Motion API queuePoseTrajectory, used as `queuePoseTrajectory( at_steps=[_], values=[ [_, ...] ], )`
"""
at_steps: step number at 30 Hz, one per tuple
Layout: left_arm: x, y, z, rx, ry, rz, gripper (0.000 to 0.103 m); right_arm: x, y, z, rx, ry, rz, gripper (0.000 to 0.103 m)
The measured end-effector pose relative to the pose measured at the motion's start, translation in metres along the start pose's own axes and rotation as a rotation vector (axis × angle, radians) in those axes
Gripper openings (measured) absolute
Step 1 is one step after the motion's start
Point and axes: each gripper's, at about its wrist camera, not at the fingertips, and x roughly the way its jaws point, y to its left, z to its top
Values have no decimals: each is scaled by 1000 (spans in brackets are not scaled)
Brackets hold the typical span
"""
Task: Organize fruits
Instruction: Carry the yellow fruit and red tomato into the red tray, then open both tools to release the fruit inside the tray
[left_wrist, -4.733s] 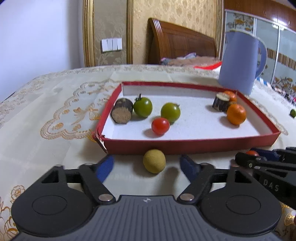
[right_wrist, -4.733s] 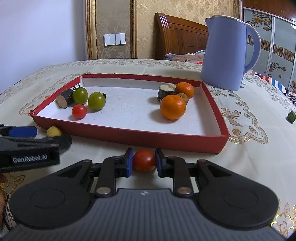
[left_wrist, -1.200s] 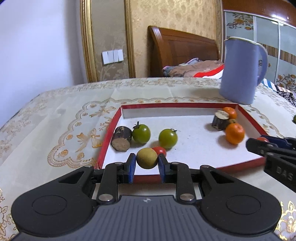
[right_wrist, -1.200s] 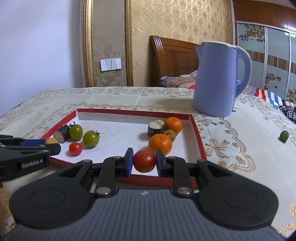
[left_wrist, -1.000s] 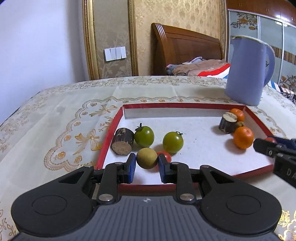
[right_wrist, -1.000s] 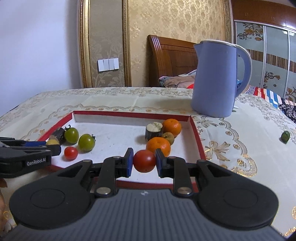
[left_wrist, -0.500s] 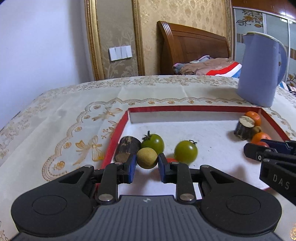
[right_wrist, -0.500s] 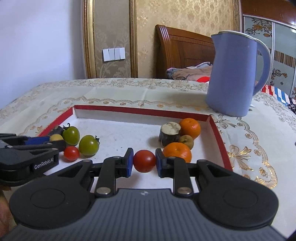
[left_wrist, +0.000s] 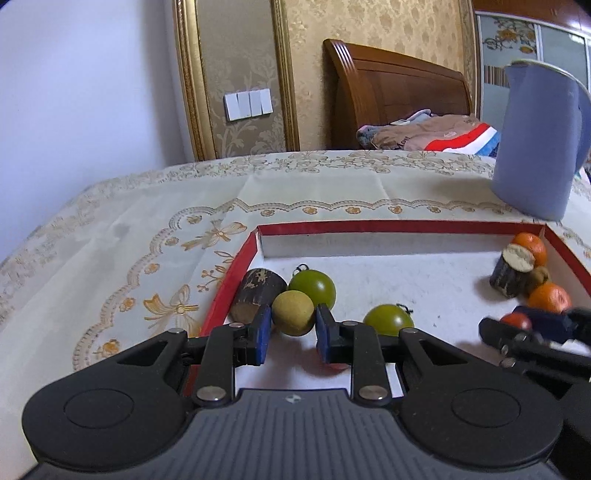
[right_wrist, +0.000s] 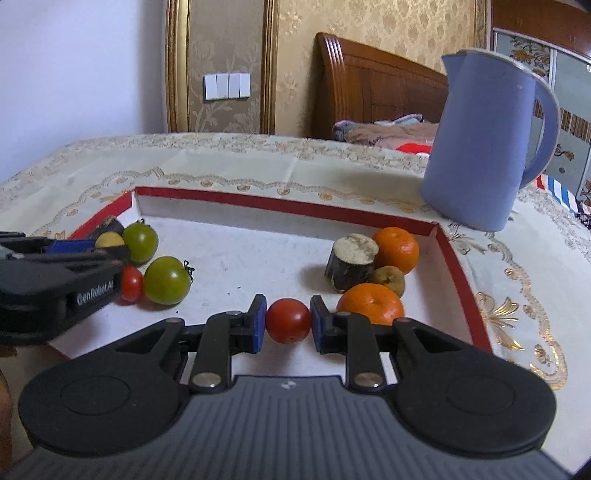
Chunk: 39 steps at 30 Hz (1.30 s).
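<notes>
My left tongs (left_wrist: 291, 334) clenched on yellow ball fruit (left_wrist: 293, 312), over the tray's (left_wrist: 388, 226) left end. Right tongs (right_wrist: 288, 325) clenched on red tomato (right_wrist: 288, 320), over tray floor. Both carried in, neither set down yet.

Just past left tongs: dark stub (left_wrist: 257, 294), green tomato (left_wrist: 312, 289); second green tomato (left_wrist: 388, 319) just right. Small red tomato (right_wrist: 131, 283) left of right tongs. Just right of right tongs: near orange (right_wrist: 370, 303), wood chunk (right_wrist: 351, 261), brown fruit (right_wrist: 388, 278), far orange (right_wrist: 396, 249). Kettle (right_wrist: 480, 147) beyond on counter (right_wrist: 258, 158).

Left: release both. No other loose fruit visible.
</notes>
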Motion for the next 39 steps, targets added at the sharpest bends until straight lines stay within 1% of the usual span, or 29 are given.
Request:
queuePoseTrajectory(
  at_steps=[3,8,12,17,21,28,32,33,34,35,36,38,39],
  values=[
    [6,0,3,-8,7,1,25,8,2,1,-9,15,-8,24],
    [7,-5,1,14,-3,22,25,19,0,9,4,23,-23,24],
    [8,-6,1,19,-7,24,25,29,1,16,13,24,-41,24],
    [11,-5,3,4,-3,16,25,30,1,16,17,20,-40,24],
    [13,-9,3,25,-7,37,25,34,3,17,12,18,-50,24],
    [12,-3,2,-11,-4,15,26,31,0,17,30,21,-28,24],
    [11,-8,0,26,-22,37,26,31,0,16,30,19,-28,24],
    [11,-8,0,26,-24,40,29,31,0,16,27,20,-26,27],
    [11,-7,0,18,-24,52,41,31,0,16,24,19,-26,31],
    [12,-5,0,5,-25,79,63,30,0,16,23,14,-27,42],
    [12,-1,-1,-13,-30,87,66,28,1,16,21,6,-31,55],
    [9,3,1,-31,-28,28,68,25,2,15,18,-6,-39,64],
    [7,3,1,-28,-30,22,69,24,3,14,16,-13,-50,64]
  ],
)
